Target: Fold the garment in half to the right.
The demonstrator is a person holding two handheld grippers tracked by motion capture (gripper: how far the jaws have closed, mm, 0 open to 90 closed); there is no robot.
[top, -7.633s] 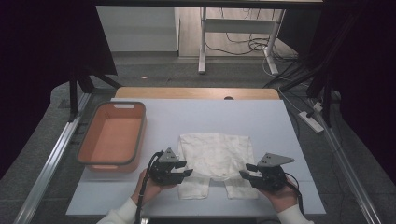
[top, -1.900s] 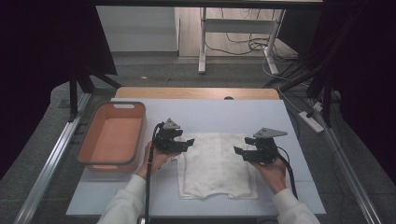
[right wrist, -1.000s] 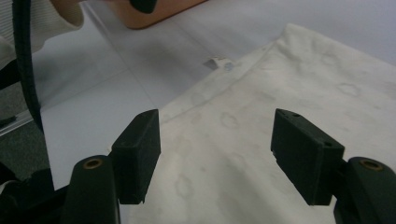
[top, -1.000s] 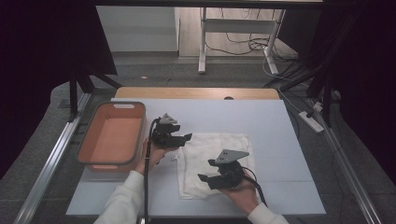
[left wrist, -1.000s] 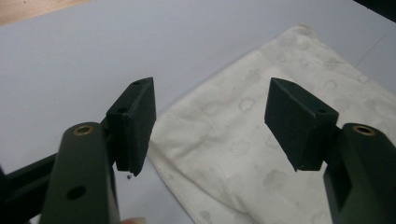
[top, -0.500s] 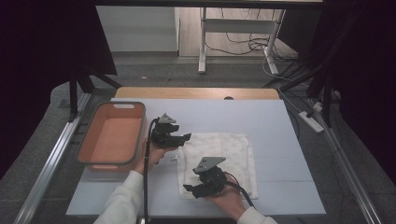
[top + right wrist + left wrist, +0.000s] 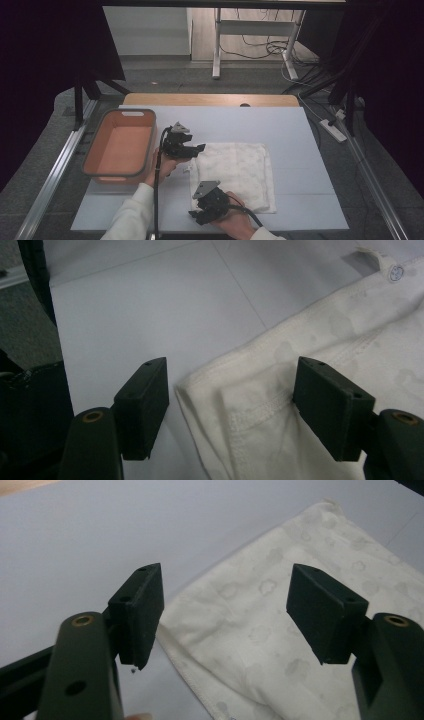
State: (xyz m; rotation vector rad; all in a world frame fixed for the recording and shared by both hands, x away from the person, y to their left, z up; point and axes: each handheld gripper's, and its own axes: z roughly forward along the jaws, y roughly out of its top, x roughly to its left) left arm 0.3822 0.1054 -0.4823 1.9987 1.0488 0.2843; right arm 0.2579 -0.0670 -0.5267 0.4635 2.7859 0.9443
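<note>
White folded cloth [image 7: 235,172] on table [image 7: 300,130], left tool [image 7: 225,615] spread above its edge, right tool [image 7: 232,407] spread over a corner

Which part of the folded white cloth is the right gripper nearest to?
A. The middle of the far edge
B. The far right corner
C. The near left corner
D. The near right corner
C: in the high view the right gripper sits at the near left corner of the white cloth, and in the right gripper view that corner lies between the open jaws.

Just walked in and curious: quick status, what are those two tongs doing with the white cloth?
Left tongs open, over cloth's far left corner. Right tongs open, at near left corner. White cloth folded flat, ungripped. Orange bin off left, nothing blocking.
</note>
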